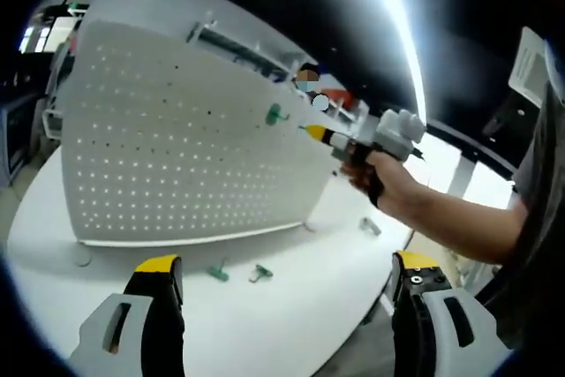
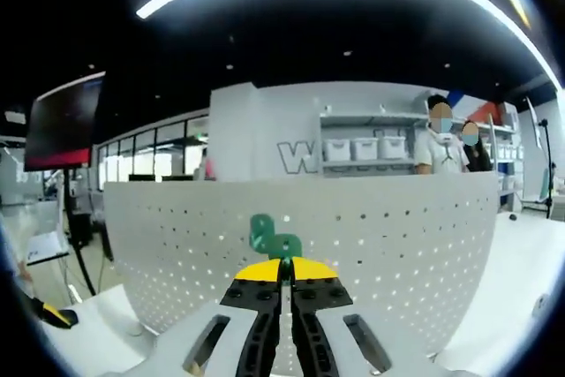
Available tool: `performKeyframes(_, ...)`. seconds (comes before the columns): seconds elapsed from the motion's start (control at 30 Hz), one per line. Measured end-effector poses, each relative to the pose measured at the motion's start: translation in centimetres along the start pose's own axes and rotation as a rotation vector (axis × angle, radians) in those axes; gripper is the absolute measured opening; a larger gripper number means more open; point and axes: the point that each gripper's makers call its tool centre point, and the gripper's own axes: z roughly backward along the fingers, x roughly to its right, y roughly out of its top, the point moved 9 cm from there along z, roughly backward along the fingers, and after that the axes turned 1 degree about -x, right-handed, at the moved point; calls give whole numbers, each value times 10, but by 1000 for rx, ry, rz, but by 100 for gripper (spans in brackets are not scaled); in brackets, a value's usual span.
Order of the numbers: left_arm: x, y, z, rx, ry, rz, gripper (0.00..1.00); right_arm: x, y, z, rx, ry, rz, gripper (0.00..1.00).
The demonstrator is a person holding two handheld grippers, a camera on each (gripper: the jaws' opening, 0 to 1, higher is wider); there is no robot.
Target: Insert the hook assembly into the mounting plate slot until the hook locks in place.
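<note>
A white perforated mounting plate (image 1: 177, 156) stands upright on the round white table (image 1: 291, 324). A green hook (image 1: 274, 114) sits against the plate's face right of centre. A hand brings my right gripper (image 1: 311, 131) in from the right, its yellow tips at the hook. In the right gripper view the jaws of that gripper (image 2: 284, 262) are pressed together, with the green hook (image 2: 269, 234) pinched at their tips against the plate (image 2: 397, 245). My left gripper (image 1: 287, 275) is held low over the table with its jaws wide apart and nothing between them.
Two spare green hooks (image 1: 218, 272) (image 1: 259, 273) lie on the table in front of the plate, and a small grey part (image 1: 371, 227) lies to the right. The person's forearm (image 1: 459, 214) crosses the right side. People and shelves (image 2: 366, 143) stand behind the plate.
</note>
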Motion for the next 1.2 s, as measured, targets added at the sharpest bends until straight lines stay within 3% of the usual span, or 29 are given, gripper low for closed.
performKeyframes(0.37,-12,3,7,3,38,-4,100,8,10,-18,45,-47,24,0)
performKeyframes(1.2,-17,3,3,0,36,11,100,12,5,-37,70,-75,48,0)
